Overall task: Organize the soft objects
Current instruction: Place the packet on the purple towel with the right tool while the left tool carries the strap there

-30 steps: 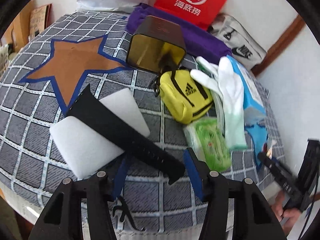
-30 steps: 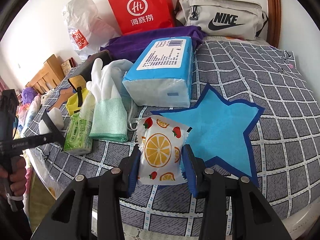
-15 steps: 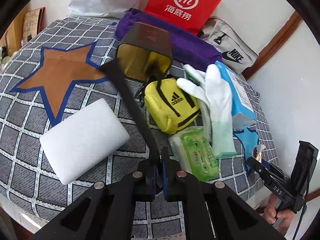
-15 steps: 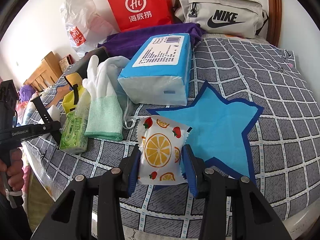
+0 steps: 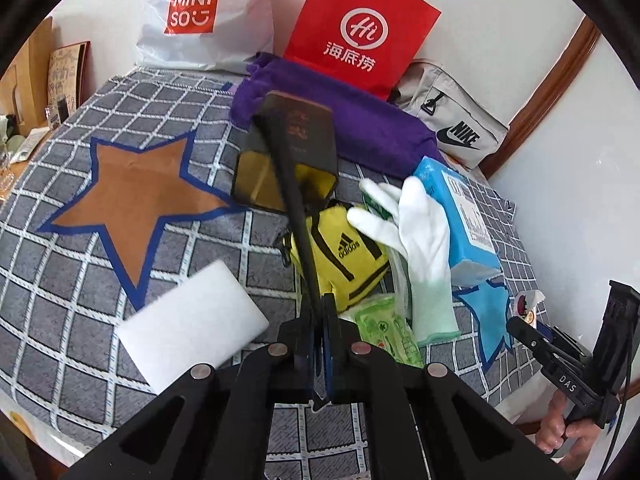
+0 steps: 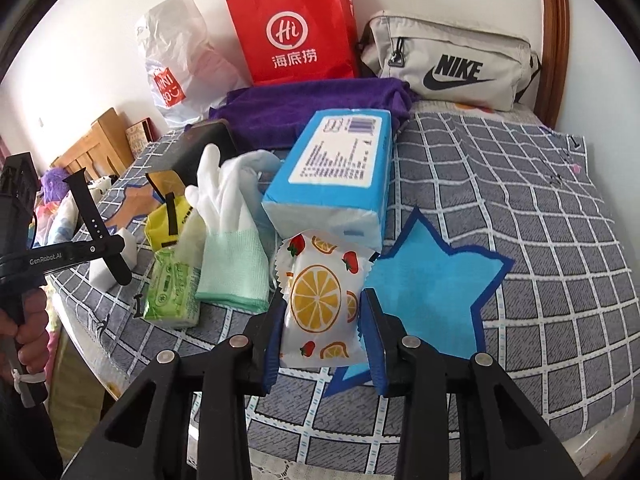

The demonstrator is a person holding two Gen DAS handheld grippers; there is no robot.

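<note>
My left gripper [image 5: 319, 316] is shut on a black watch strap [image 5: 288, 184] and holds it up over the bed; the strap also shows in the right wrist view [image 6: 94, 220]. Below lie a white foam block [image 5: 192, 320], a yellow Adidas pouch [image 5: 344, 256], a green wipes pack [image 5: 384, 332] and a white glove [image 5: 420, 236]. My right gripper [image 6: 322, 316] is shut on an orange-print snack packet [image 6: 320, 300], held just above the front left edge of the blue star patch [image 6: 432, 284].
A brown star patch [image 5: 136, 200] is on the left of the checked bedspread. A black box [image 5: 292, 152], a blue tissue pack [image 6: 336, 176], a purple towel [image 6: 312, 108], a red bag [image 6: 296, 28], a Miniso bag [image 5: 192, 12] and a Nike pouch [image 6: 452, 68] lie behind.
My left gripper closed on the watch strap and lifted it off the foam block, so it now stands upright. My right gripper kept its hold on the snack packet and shifted slightly.
</note>
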